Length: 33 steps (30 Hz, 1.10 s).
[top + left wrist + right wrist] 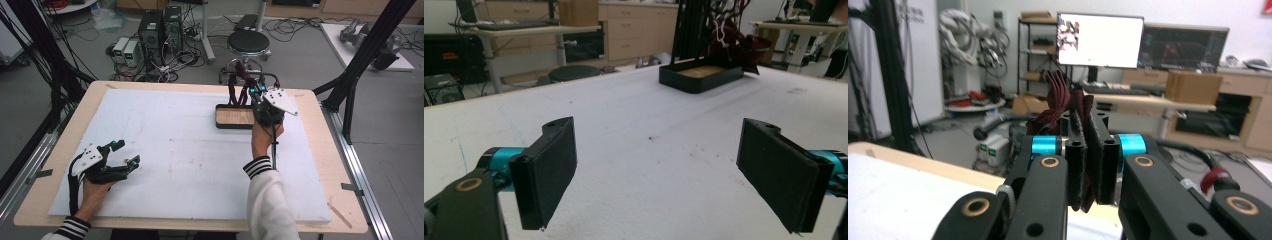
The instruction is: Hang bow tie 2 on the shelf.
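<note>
We see the right hand-held gripper (250,90) raised over the tray (234,116), clamping dark red cloth (1068,107); left hand-held gripper (126,153) rests wide on desk (190,160).

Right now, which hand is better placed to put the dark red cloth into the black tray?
Right. The right gripper is shut on the dark red cloth above the black tray; the left gripper rests open, far away.

Even, soft indoor light — faint shadows; the monitor (1099,40) glares white, background softly blurred.
</note>
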{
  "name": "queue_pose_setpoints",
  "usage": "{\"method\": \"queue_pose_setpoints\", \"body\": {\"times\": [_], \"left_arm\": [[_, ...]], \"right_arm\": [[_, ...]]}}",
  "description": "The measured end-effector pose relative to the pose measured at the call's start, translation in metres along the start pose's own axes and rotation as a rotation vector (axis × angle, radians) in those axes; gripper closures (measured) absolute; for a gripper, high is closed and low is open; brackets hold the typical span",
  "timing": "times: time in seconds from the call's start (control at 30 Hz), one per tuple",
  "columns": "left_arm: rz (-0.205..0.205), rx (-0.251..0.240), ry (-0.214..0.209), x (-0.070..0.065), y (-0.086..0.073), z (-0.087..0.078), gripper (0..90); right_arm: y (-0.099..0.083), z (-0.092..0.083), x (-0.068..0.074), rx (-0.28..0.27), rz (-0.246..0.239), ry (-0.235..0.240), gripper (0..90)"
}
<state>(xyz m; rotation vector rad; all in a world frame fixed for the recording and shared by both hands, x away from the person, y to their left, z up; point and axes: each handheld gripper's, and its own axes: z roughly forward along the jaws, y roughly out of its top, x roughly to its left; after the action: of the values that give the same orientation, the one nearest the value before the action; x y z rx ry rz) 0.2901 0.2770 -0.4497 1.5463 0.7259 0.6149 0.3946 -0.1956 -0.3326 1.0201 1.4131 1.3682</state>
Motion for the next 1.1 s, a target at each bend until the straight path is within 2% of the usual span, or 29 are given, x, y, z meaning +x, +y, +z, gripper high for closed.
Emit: {"method": "queue_pose_setpoints", "body": {"times": [0.1,0.2,0.3,0.43,0.53,1.1], "left_arm": [[-0.01,-0.016,0.002,0.001,-0.001,-0.002,16.9],[-0.017,-0.026,0.002,0.001,-0.002,-0.003,16.8],[-0.019,-0.031,0.001,0.001,-0.002,-0.003,16.9],[-0.015,-0.042,0.001,0.001,-0.002,-0.004,16.8],[-0.02,-0.054,0.004,0.002,-0.003,-0.005,16.9],[0.005,-0.075,0.014,-0.001,-0.004,-0.008,16.9]], "right_arm": [[-0.003,0.0,0.0,0.011,0.017,-0.007,86.8],[-0.007,-0.001,0.001,0.043,-0.002,-0.014,86.7],[-0.01,-0.001,0.003,0.054,0.0,-0.013,86.8],[-0.011,-0.001,0.006,0.073,-0.027,-0.02,86.8],[-0.012,0.0,0.007,0.088,-0.028,-0.022,86.7],[-0.028,0.014,0.003,0.224,-0.019,-0.013,86.7]]}}
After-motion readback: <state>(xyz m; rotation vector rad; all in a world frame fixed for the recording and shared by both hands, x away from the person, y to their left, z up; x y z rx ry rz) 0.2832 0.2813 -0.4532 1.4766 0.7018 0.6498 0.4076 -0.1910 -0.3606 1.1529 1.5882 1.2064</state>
